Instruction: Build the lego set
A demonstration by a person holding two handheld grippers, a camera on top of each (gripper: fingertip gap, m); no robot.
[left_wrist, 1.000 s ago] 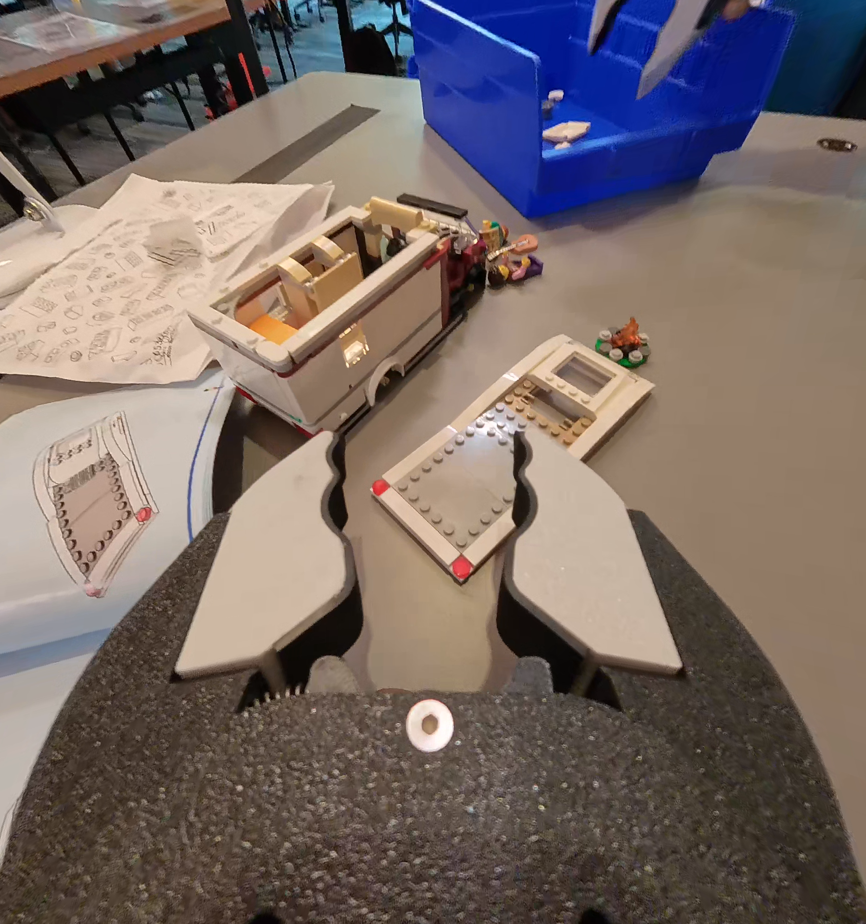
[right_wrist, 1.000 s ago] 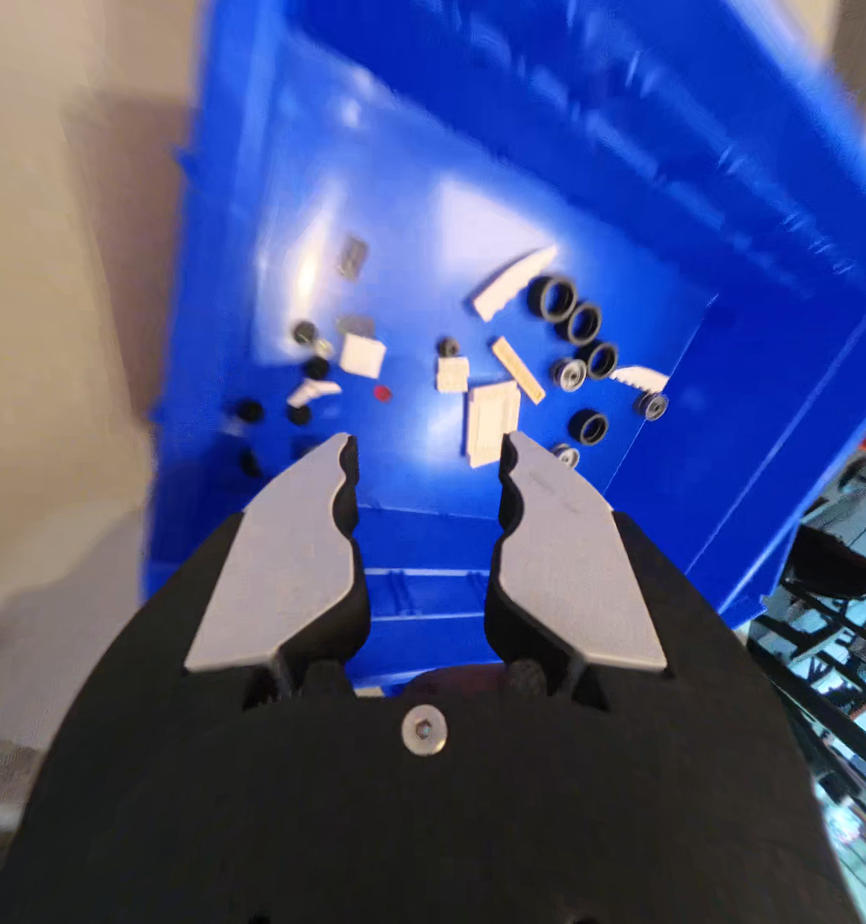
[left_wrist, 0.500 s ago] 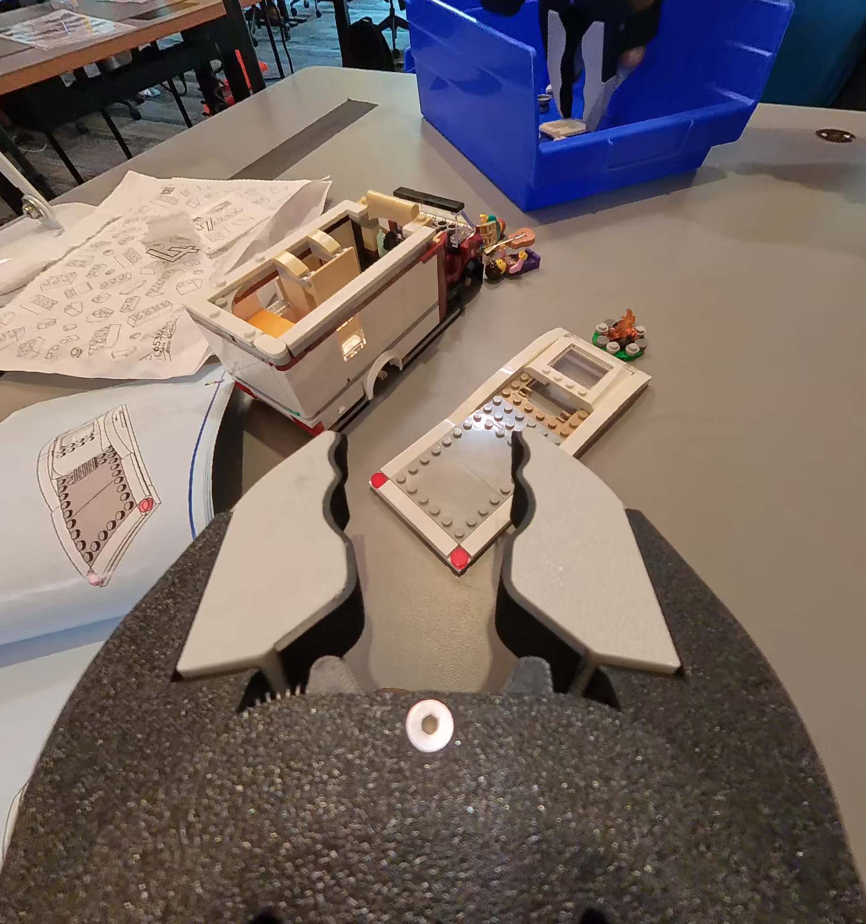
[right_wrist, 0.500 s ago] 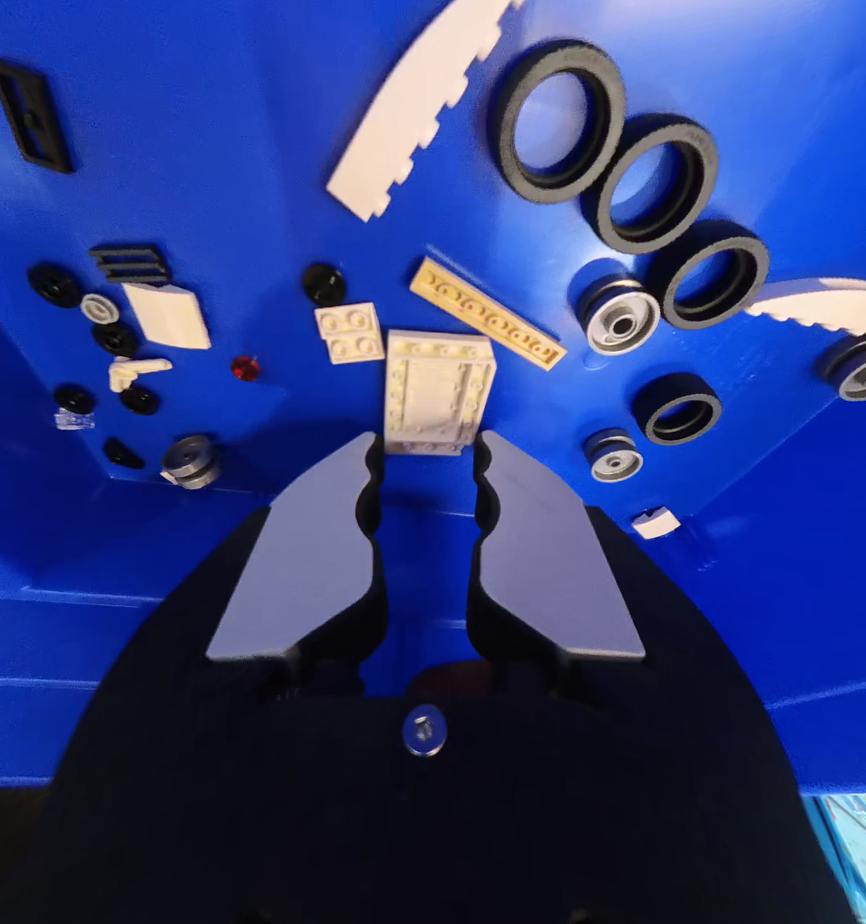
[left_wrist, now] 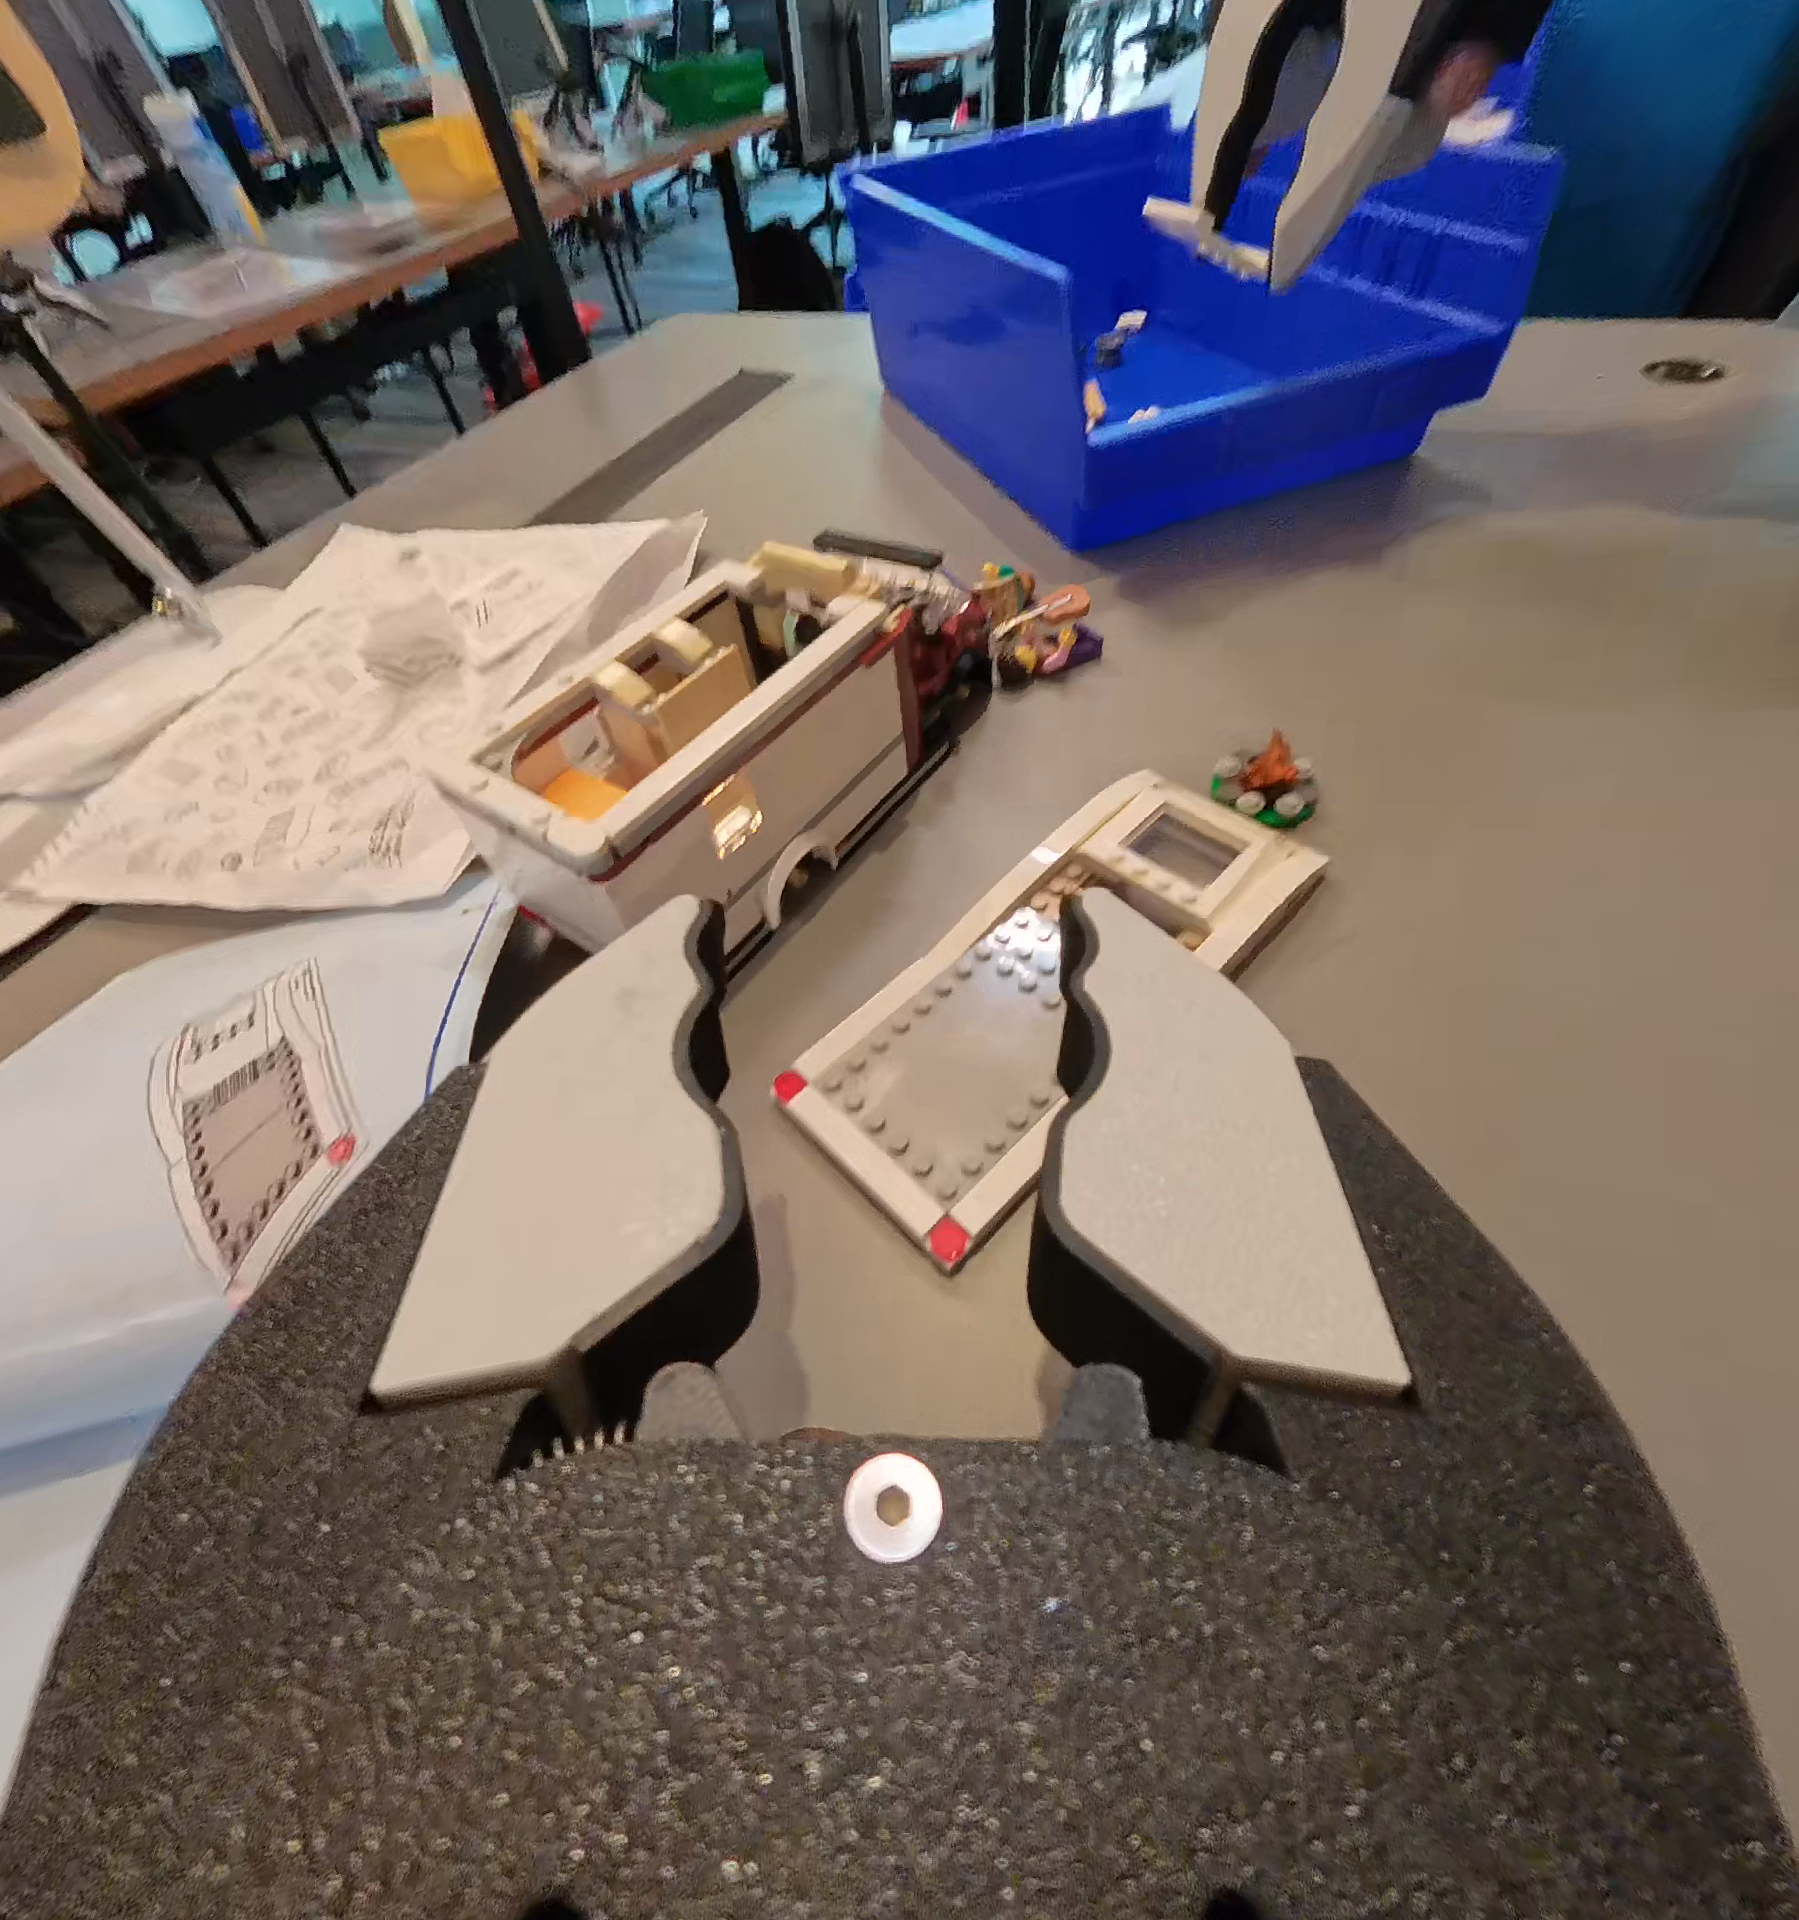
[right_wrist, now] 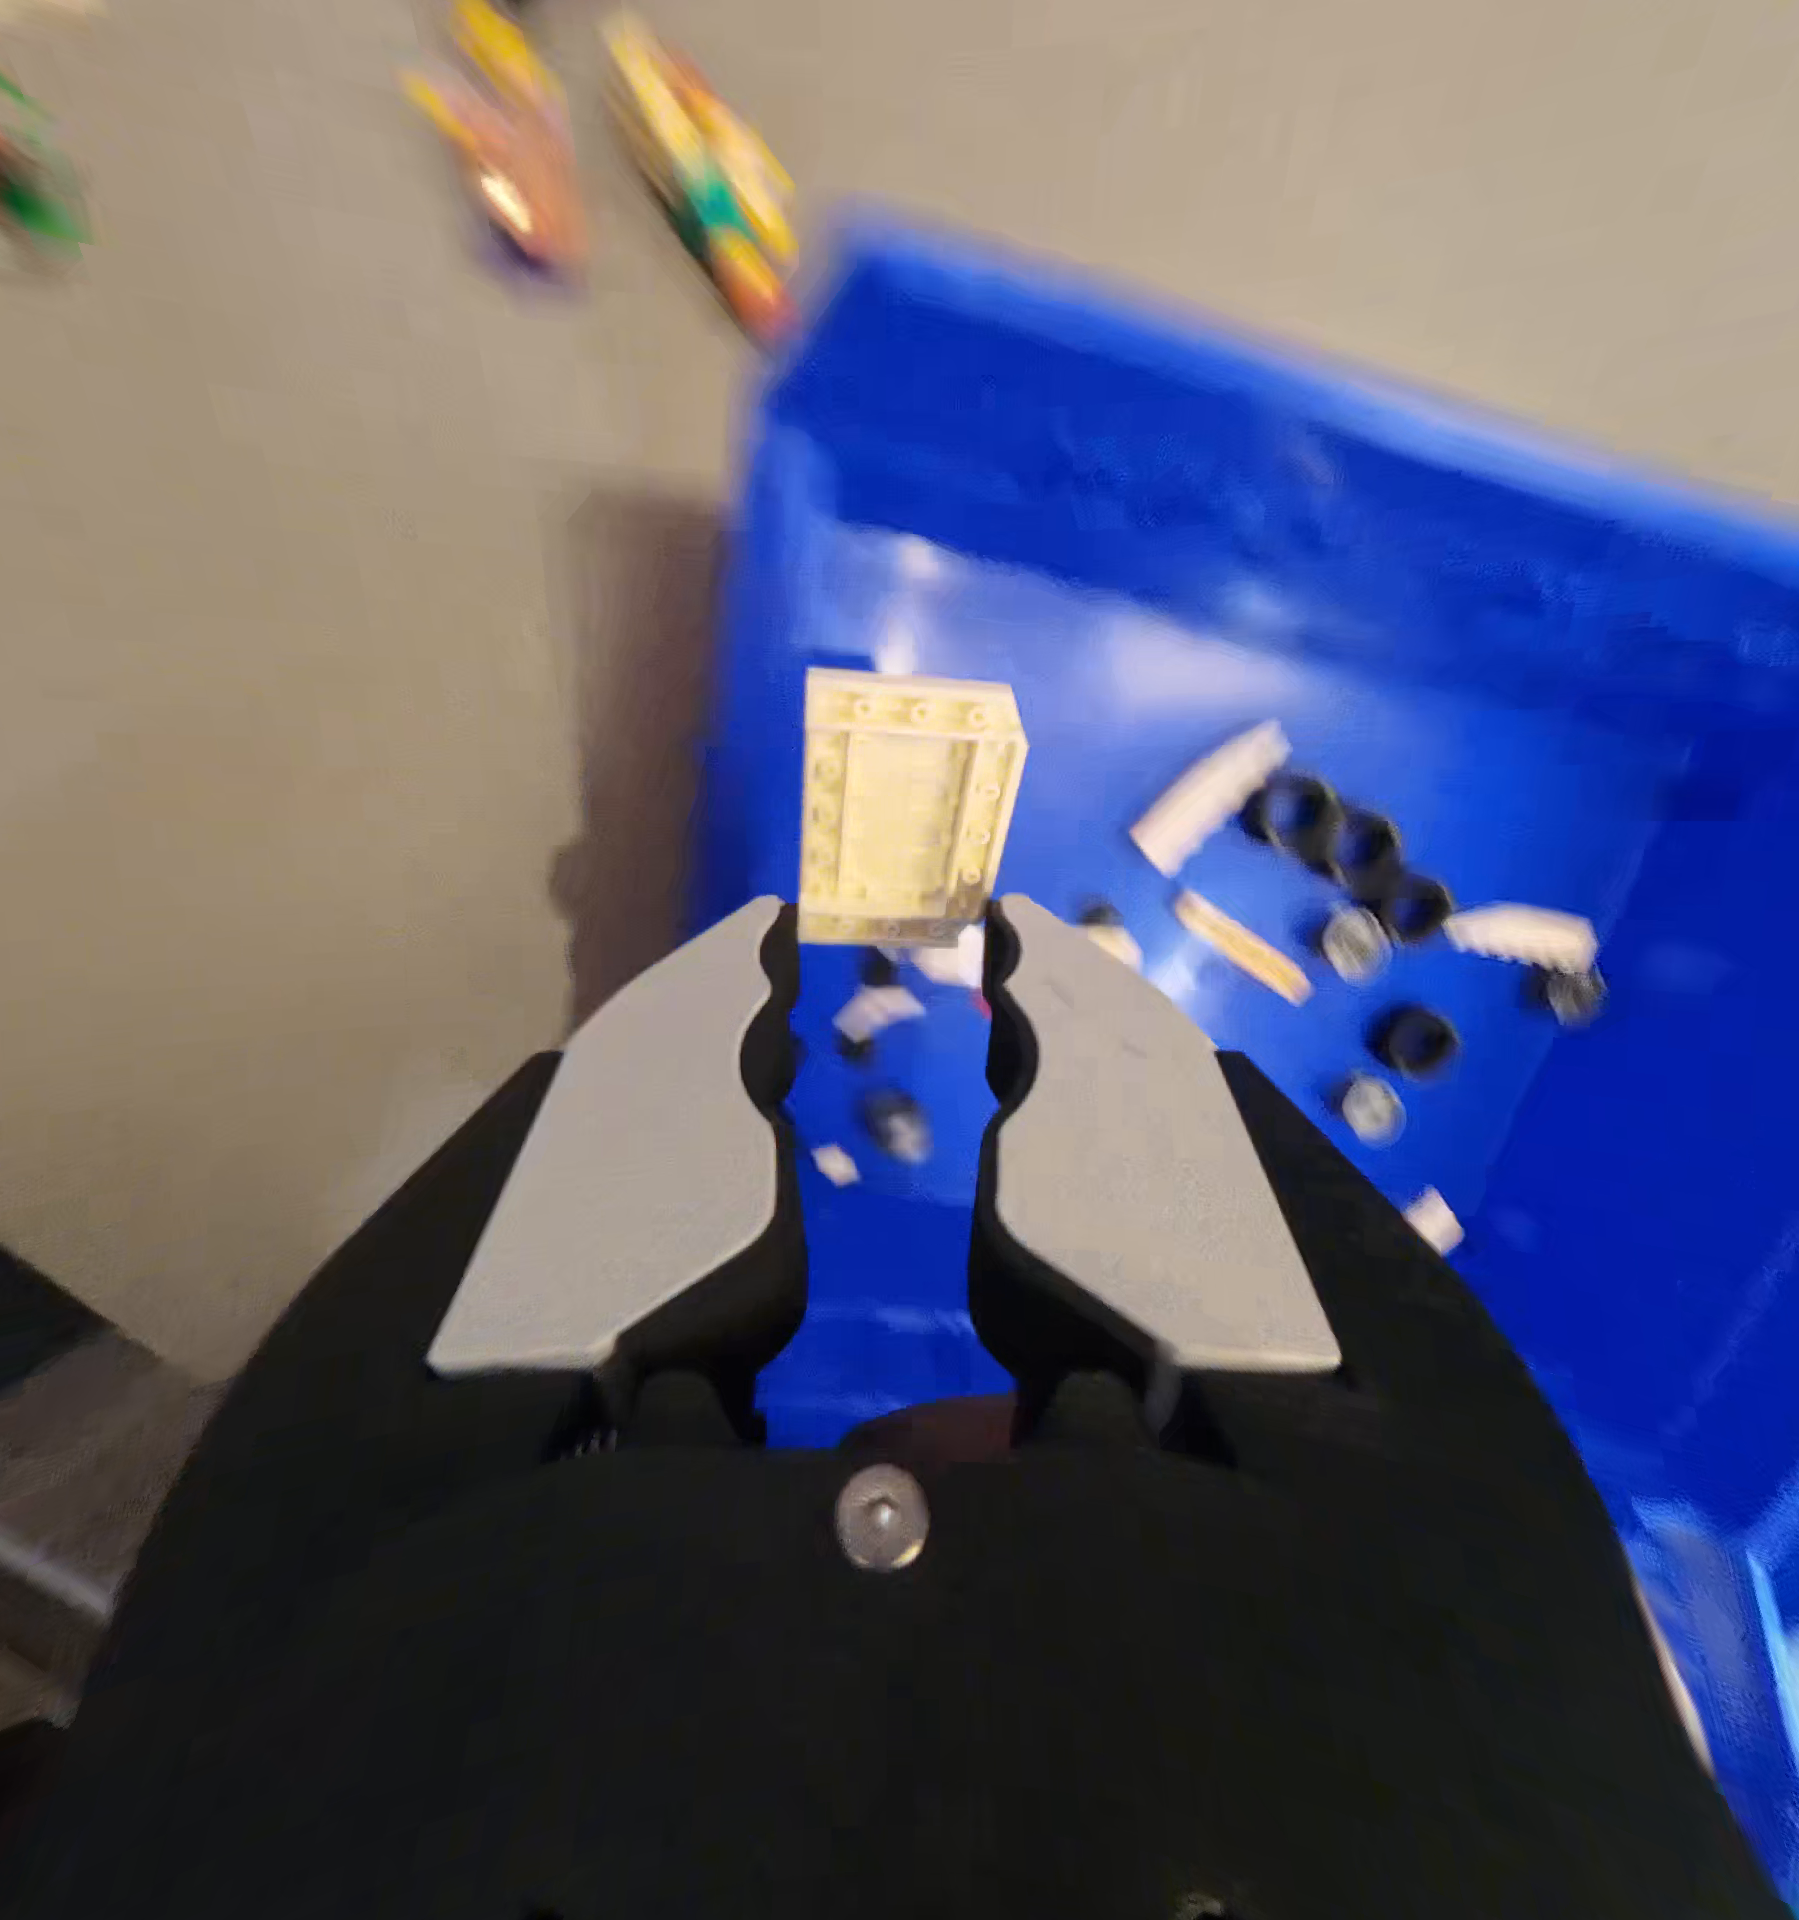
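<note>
Our right gripper (right_wrist: 890,914) was clamped on a cream brick piece (right_wrist: 910,810) — pads (right_wrist: 770,920) pressing its lower edge — raised above the blue bin (right_wrist: 1238,582). We judged it light, stiff and smooth; pinched only at one end it could pivot, so a grip nearer mid-length looked safer. Our left gripper (left_wrist: 884,914) stood apart and empty over the studded roof panel (left_wrist: 936,1091) on the table (left_wrist: 1497,935) — touching nothing. The sheets (left_wrist: 282,769) bore printing we leave unread; no brand was visible.

Bright even indoor light, soft shadows, wide-angle edge distortion, right wrist view heavily motion-blurred
</note>
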